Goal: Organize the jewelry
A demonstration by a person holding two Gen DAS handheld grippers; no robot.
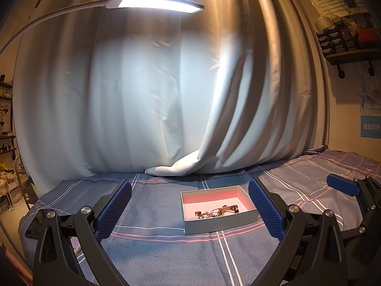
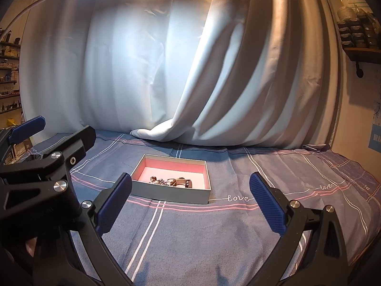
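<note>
Where pink lining shows, box (image 2: 172, 191) holds tangled jewelry (image 2: 171, 181).

The jewelry (image 1: 215, 212) in the box (image 1: 221, 224) is a tangle too small to tell apart.

Left wrist cam: low over the bed (image 1: 166, 238), facing fwd along its fingers (image 1: 114, 207) toward the curtain (image 1: 142, 95); box (image 1: 221, 224) near, right of centre. Right wrist cam: same heading, set further right; box (image 2: 171, 194) near, left of centre. Shared: bed, box, curtain, lamp (image 1: 154, 2). Each cam catches the other gripper at frame edge.
</note>
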